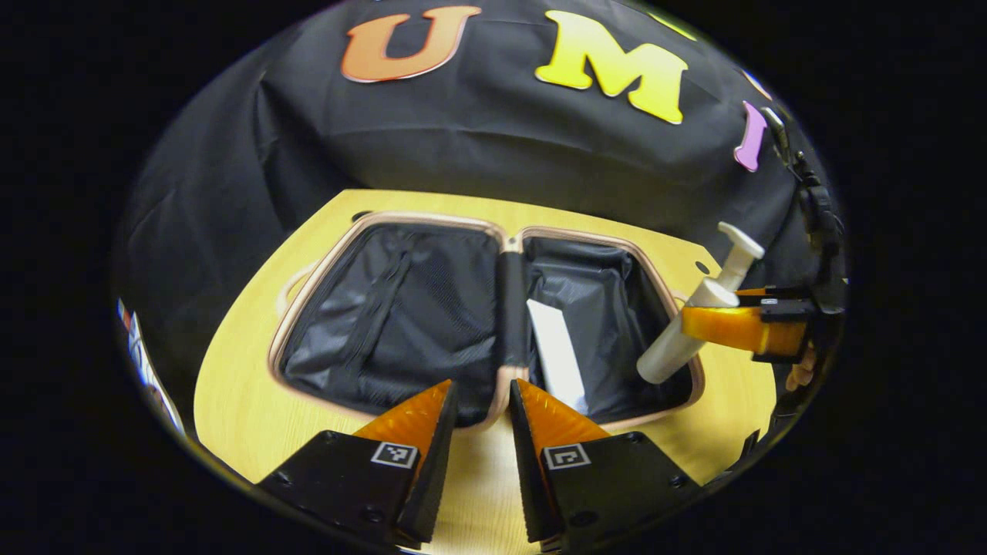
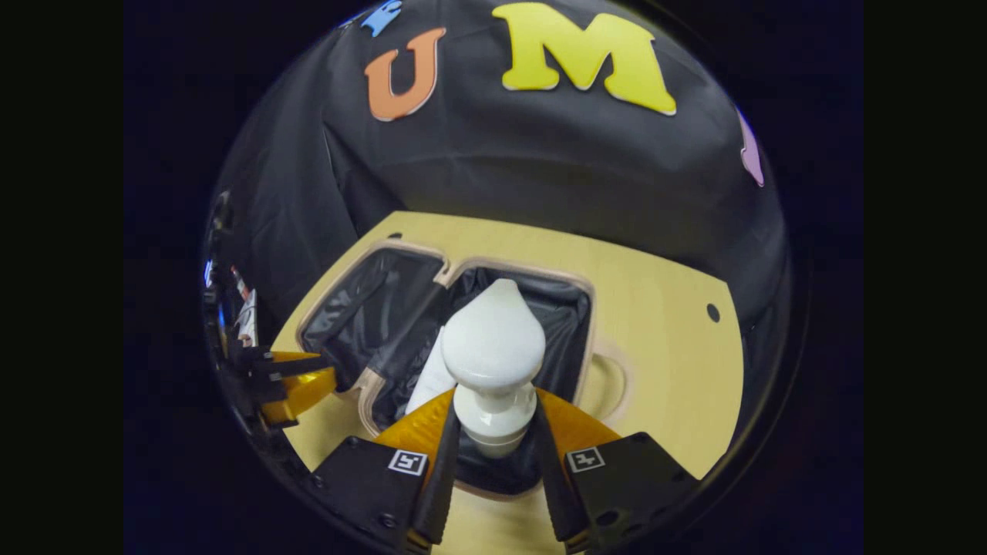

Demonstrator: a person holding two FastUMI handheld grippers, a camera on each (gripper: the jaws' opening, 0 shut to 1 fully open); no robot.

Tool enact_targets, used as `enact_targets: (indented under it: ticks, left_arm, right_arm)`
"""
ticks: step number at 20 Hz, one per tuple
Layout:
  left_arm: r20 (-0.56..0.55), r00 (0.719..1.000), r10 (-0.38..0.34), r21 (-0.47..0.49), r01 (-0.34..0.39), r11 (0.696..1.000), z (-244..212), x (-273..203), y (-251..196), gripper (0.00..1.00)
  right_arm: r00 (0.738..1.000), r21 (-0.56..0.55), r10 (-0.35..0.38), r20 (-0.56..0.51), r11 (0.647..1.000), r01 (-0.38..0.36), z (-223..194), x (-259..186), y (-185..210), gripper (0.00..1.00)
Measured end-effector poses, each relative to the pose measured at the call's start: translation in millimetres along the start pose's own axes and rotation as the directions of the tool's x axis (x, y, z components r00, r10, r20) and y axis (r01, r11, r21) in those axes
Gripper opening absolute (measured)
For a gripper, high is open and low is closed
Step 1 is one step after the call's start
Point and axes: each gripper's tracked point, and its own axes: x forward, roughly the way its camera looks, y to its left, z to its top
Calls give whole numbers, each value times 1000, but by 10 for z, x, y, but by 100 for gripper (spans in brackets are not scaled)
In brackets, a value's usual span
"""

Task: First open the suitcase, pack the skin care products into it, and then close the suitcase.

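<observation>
Now the pump bottle [image 1: 698, 320] was held, tilted, in the right hand-held gripper [image 1: 740, 312] above the right half of the open suitcase [image 1: 401, 308], beside a white tube [image 1: 557, 356] already inside. It would best be lowered flat beside that tube before release — the left hand-held gripper [image 1: 482, 420] hung unclenched, holding nothing, near the front rim.

Each gripper has two wedge-shaped fingers that taper to narrow tips, ribbed on their upper faces. Behind the fingers sit flat black plates, angular in outline, with small round screws near their outer edges. A square white marker with a black pattern sits on each plate, just behind each finger's base.
</observation>
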Motion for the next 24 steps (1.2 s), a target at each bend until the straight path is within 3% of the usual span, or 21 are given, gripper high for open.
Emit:
enact_targets:
  ticks: [5, 7, 8, 9, 14, 19, 20, 21, 24]
  left_arm:
    - [71, 997, 4, -46, -1, 999, -113, -262, 206, 47]
    - [90, 996, 8, -41, -4, 999, -160, -333, 257, 49]
    - [88, 996, 12, -39, -9, 999, -185, -350, 287, 62]
    - [84, 996, 15, -37, -12, 999, -213, -375, 315, 52]
    - [59, 997, 47, -35, -45, 998, -332, -426, 470, 55]
    - [31, 997, 68, -51, -66, 997, -463, -445, 642, 59]
    - [24, 997, 76, -54, -75, 996, -495, -455, 678, 69]
    - [24, 996, 81, -59, -80, 995, -500, -448, 698, 59]
    - [18, 996, 88, -84, -86, 993, -511, -427, 767, 59]
  right_arm:
    - [992, 71, -4, -127, 997, 13, -286, 78, 135, 48]
    - [992, 72, -20, -122, 997, 29, -204, 158, 136, 48]
    - [991, 82, -25, -133, 996, 36, -171, 206, 127, 48]
    - [989, 107, -33, -147, 993, 49, -147, 228, 107, 48]
    - [965, 249, -52, -255, 961, 118, -82, 662, -28, 48]
    - [936, 256, -95, -340, 948, 189, -299, 931, -81, 48]
    - [935, 244, -99, -340, 951, 189, -314, 941, -81, 48]
    - [935, 235, -103, -339, 953, 190, -330, 966, -65, 48]
    - [936, 231, -107, -337, 954, 192, -324, 979, -71, 48]
